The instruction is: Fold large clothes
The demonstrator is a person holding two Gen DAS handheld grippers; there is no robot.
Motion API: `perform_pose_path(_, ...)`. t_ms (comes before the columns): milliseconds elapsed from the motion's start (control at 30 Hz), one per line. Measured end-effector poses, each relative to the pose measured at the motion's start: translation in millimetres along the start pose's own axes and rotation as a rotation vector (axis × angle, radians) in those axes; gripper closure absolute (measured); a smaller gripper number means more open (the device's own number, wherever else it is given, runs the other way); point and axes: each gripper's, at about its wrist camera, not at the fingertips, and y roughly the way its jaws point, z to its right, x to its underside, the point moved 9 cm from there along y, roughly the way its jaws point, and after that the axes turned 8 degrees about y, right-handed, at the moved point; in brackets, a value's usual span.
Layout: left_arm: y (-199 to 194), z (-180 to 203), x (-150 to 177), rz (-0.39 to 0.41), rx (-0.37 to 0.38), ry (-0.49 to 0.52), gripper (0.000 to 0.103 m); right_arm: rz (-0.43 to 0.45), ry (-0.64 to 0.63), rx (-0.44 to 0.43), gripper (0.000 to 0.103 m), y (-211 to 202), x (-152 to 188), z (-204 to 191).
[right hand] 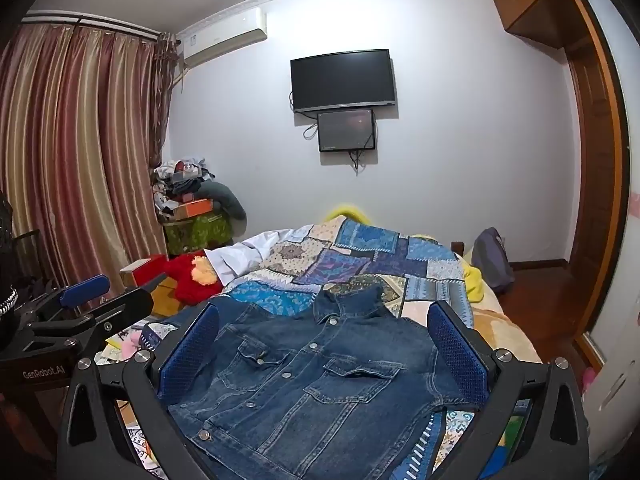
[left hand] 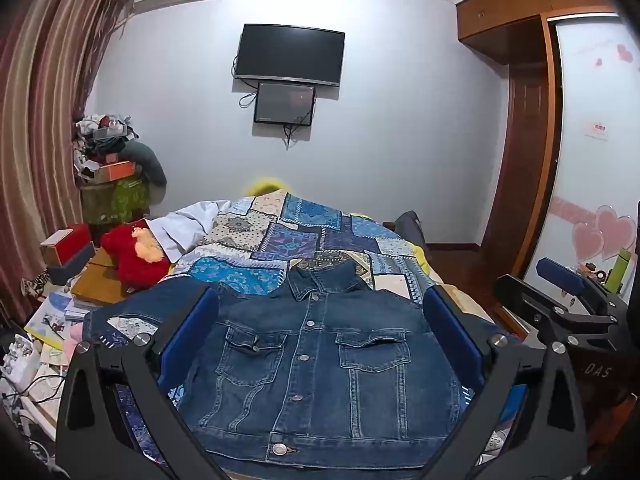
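Note:
A dark blue denim jacket (left hand: pixel 320 364) lies front up and buttoned on the patchwork bedspread (left hand: pixel 304 236), collar toward the far wall; it also shows in the right wrist view (right hand: pixel 320 380). One sleeve stretches to the left (left hand: pixel 120 312). My left gripper (left hand: pixel 320 320) is open and empty, held above the jacket's chest. My right gripper (right hand: pixel 322 332) is open and empty, held above the jacket and to its right. The right gripper shows at the right edge of the left wrist view (left hand: pixel 560 300); the left gripper shows at the left edge of the right wrist view (right hand: pixel 80 304).
A red plush toy (left hand: pixel 136 256), boxes and papers crowd the bed's left side. A pile of clutter (left hand: pixel 108 152) stands by the curtain. A TV (left hand: pixel 290 56) hangs on the far wall. A wardrobe (left hand: pixel 584 140) and wooden floor lie right of the bed.

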Motion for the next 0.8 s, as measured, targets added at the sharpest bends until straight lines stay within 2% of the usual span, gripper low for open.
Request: perform_pose_path(800, -0.8, -2.0, 0.1, 0.004, -0.011, 0.008, 0.0, -0.01, 0.01, -0.002, 0.0, 4.7, 6.6, -2.2)
